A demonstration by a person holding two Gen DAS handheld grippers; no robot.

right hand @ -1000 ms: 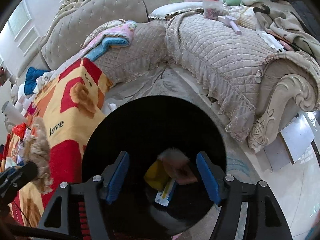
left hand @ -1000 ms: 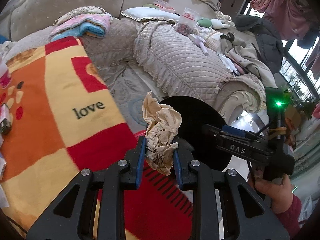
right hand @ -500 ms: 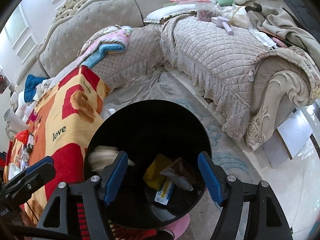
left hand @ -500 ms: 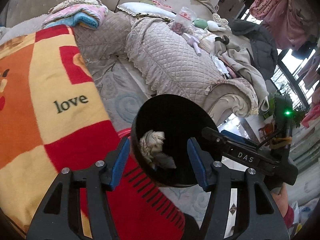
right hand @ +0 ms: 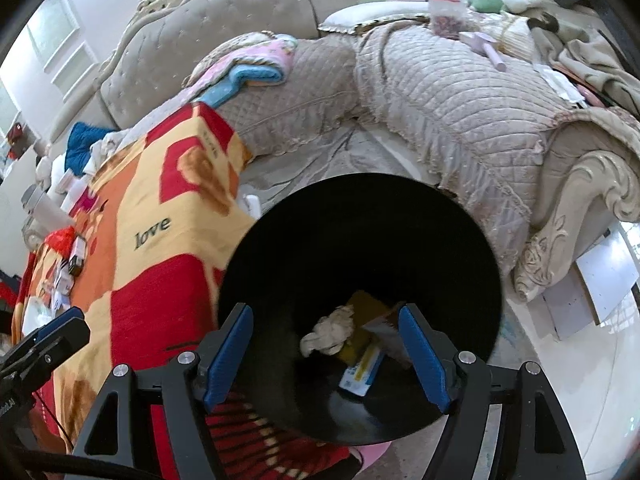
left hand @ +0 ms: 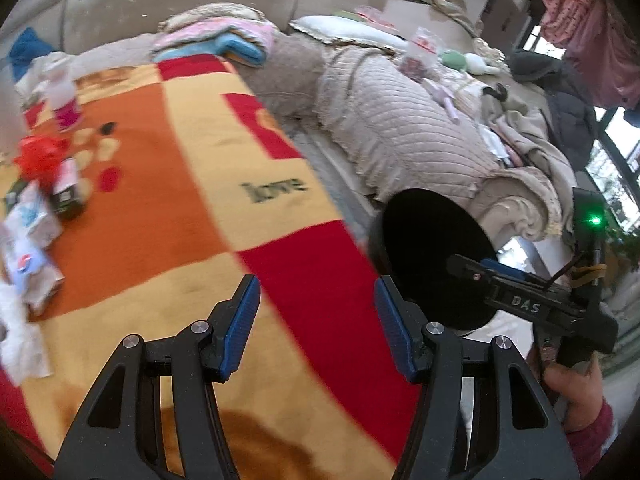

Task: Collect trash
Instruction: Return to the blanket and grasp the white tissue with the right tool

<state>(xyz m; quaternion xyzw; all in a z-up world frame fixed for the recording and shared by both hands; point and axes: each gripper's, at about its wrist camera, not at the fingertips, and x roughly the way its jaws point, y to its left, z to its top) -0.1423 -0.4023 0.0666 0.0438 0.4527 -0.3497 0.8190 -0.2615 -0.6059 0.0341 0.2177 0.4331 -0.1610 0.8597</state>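
Note:
A black round bin (right hand: 360,240) stands beside the blanket-covered table (left hand: 192,208). In it lie a crumpled beige tissue (right hand: 330,330), a yellow packet (right hand: 362,312) and a blue-white wrapper (right hand: 360,372). My right gripper (right hand: 326,352) is open and empty over the bin's mouth. My left gripper (left hand: 316,328) is open and empty above the red and yellow blanket, left of the bin (left hand: 436,256). More trash lies at the table's far left: a red wrapper (left hand: 38,158), a small carton (left hand: 68,188), white packets (left hand: 30,220).
A quilted beige sofa (right hand: 440,92) curves behind the bin and table, strewn with clothes and a folded pink-blue towel (right hand: 248,68). A pink-white bottle (left hand: 60,96) stands on the table's far end. The right gripper's body (left hand: 532,304) shows right of the bin.
My left gripper opened and dropped the crumpled tissue into the bin, then swung left over the table. The tissue now lies on the trash at the bin's bottom. The right gripper stayed over the bin.

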